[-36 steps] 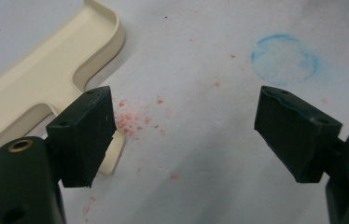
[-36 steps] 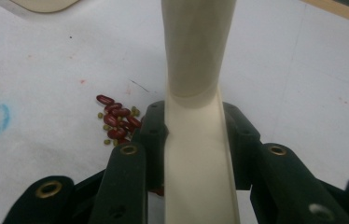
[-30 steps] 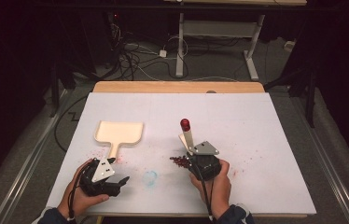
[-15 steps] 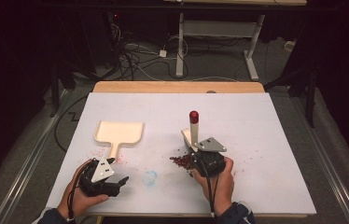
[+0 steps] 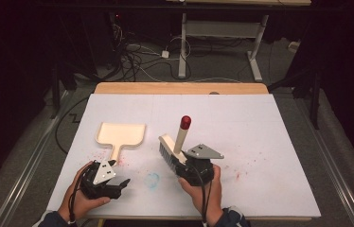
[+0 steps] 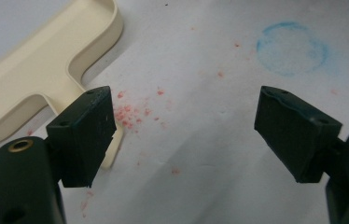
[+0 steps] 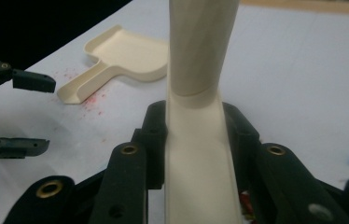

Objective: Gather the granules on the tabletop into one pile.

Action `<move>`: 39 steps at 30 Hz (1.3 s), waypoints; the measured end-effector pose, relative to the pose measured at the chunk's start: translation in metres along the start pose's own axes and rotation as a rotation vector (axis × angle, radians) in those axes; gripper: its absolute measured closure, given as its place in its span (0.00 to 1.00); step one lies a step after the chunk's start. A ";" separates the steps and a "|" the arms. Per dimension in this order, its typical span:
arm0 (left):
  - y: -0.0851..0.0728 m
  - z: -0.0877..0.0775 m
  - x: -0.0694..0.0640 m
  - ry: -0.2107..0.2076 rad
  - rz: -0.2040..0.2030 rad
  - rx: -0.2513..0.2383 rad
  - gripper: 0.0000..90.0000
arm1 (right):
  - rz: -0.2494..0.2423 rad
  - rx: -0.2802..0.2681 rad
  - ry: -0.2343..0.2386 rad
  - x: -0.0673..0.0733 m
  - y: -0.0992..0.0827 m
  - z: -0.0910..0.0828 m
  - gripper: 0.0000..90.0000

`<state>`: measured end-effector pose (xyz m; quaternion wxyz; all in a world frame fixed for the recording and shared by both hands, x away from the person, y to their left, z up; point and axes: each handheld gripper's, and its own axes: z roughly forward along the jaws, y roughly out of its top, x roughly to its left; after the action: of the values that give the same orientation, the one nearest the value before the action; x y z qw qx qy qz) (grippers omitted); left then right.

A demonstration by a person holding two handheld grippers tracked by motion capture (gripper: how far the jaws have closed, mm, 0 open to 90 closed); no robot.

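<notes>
A cream dustpan point(image 5: 119, 135) lies flat at the table's left, with its handle toward the front. My right gripper point(image 5: 184, 163) is shut on the cream handle of a brush point(image 5: 183, 132). The handle's red tip points up and away, and the bristles point(image 5: 167, 153) reach down to the table on the left. In the right gripper view the brush handle point(image 7: 200, 93) stands clamped between the jaws, with the dustpan point(image 7: 126, 58) beyond. My left gripper point(image 5: 118, 183) rests open near the front edge. In the left gripper view its gap point(image 6: 182, 121) is over red crumbs point(image 6: 133, 114), beside the end of the dustpan point(image 6: 37, 70) handle.
A blue ring mark point(image 5: 152, 179) lies on the white table cover between the hands. Faint red specks point(image 5: 241, 172) are scattered to the right of the right hand. A wooden strip point(image 5: 180, 88) edges the far side. Cables and a desk frame point(image 5: 184, 42) stand on the floor beyond.
The right gripper with the brush shifted right, then came back to the left. The dark clump of crumbs beside the brush no longer shows. The left gripper kept still.
</notes>
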<state>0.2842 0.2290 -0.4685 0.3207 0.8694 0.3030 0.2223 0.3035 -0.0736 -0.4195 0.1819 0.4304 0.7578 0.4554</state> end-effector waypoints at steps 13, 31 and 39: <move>-0.001 0.001 0.000 -0.006 0.004 0.009 0.22 | 0.169 0.038 -0.075 -0.034 -0.010 0.014 0.75; -0.001 0.002 -0.001 -0.009 0.012 0.019 0.22 | -0.137 0.030 0.155 -0.055 0.012 -0.032 0.75; 0.000 0.006 -0.002 -0.006 0.018 0.034 0.22 | -0.458 0.114 0.463 -0.070 -0.007 -0.043 0.75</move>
<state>0.2864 0.2253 -0.4726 0.3047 0.8782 0.2981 0.2171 0.3109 -0.1554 -0.4109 0.0779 0.1433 0.8803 0.4455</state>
